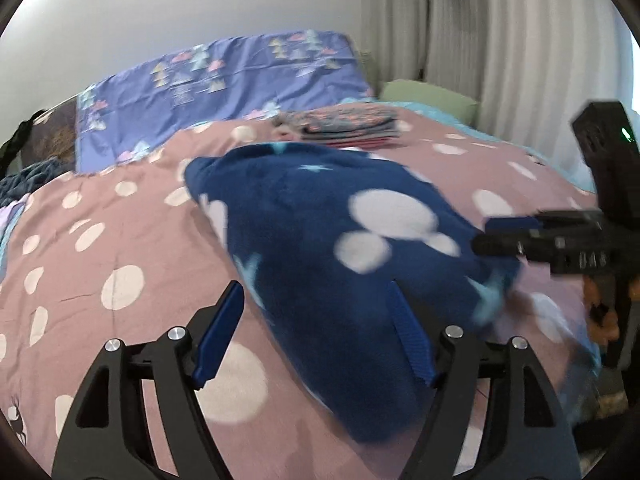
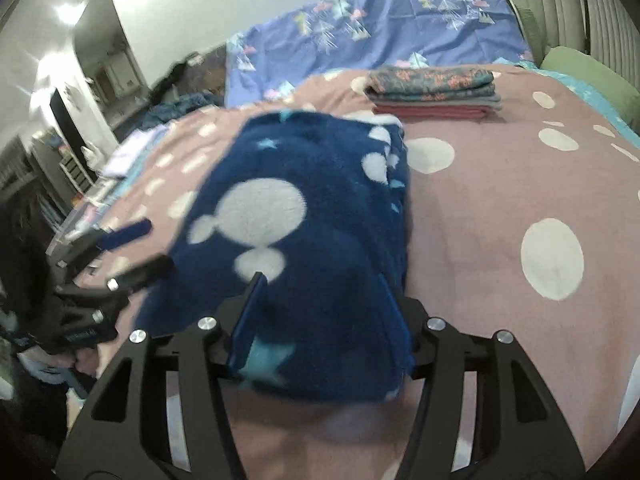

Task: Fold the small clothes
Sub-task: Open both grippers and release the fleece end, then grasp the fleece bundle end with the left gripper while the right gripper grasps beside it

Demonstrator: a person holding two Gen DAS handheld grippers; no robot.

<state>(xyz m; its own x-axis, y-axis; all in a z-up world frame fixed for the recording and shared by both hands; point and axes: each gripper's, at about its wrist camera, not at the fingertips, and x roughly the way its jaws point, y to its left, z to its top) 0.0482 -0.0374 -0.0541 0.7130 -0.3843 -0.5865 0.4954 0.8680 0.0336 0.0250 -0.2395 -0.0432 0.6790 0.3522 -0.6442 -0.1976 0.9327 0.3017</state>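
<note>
A navy fleece garment with white mouse-head shapes and pale stars lies folded on the pink spotted bedspread. It also shows in the right wrist view. My left gripper is open, its fingers straddling the garment's near left edge. My right gripper is open, its fingers on either side of the garment's near end. The right gripper shows in the left wrist view at the garment's right side. The left gripper shows in the right wrist view beside the garment's left edge.
A stack of folded clothes sits farther back on the bed, also in the left wrist view. A blue tree-print pillow leans on the wall. A green pillow and curtains are at right. Loose clothes lie at far left.
</note>
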